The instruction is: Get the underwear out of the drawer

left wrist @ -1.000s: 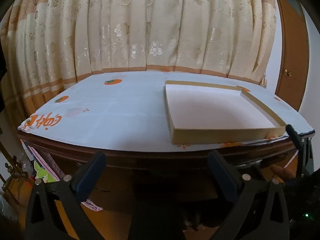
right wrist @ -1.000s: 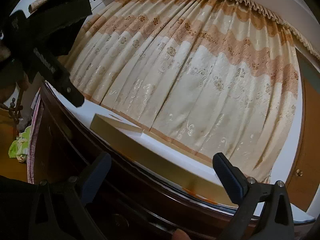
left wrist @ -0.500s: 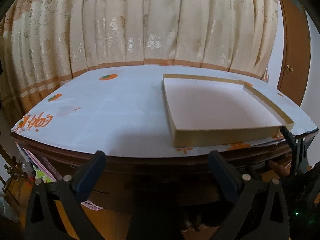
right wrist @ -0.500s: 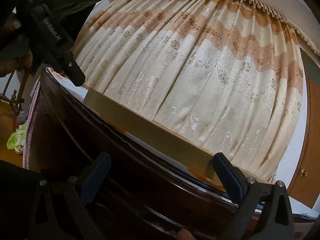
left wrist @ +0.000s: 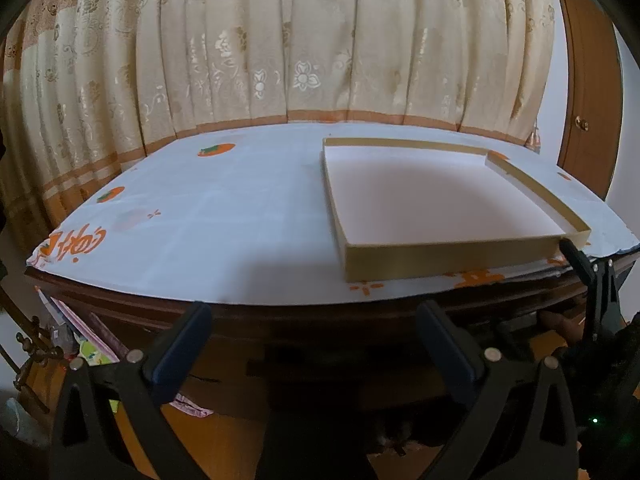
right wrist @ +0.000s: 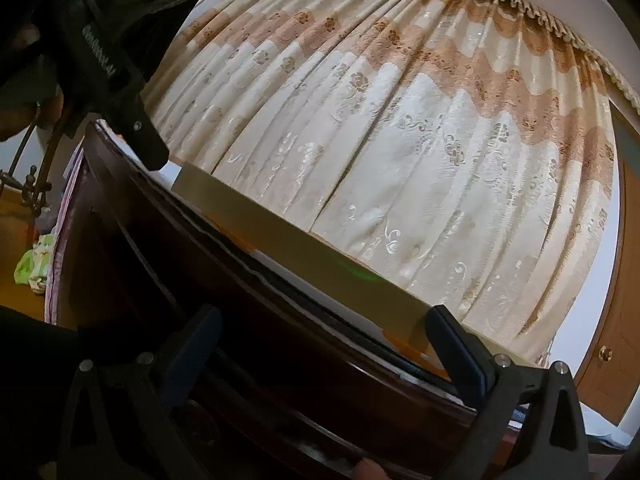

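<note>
Left tool (left wrist: 312,340) jaws wide apart, nothing between them, held low before the dark wooden front of the counter (left wrist: 280,320). Compared with a second ago its view sits higher and nearer: more of the white cloth with orange fruit print (left wrist: 208,216) shows, and the shallow open box (left wrist: 436,204) on it appears larger, with its white inside bare. The box lies toward the right end of the cloth, close to the near edge. Right tool (right wrist: 320,344) also spread wide, gripping nothing, angled up from below the counter edge; since the earlier frame it has dropped and closed in, so the tan side wall of the box (right wrist: 320,256) now runs as a long band across its view and the dark counter front (right wrist: 200,300) fills more of the lower half. The right tool shows at the far right in the left view (left wrist: 576,264), a finger tip near the box's near right corner; the left tool shows at upper left in the right view (right wrist: 132,120). Cream floral curtain (left wrist: 304,48) hangs behind. No underwear visible in either view; drawer not discernible in the dark front panel.
</note>
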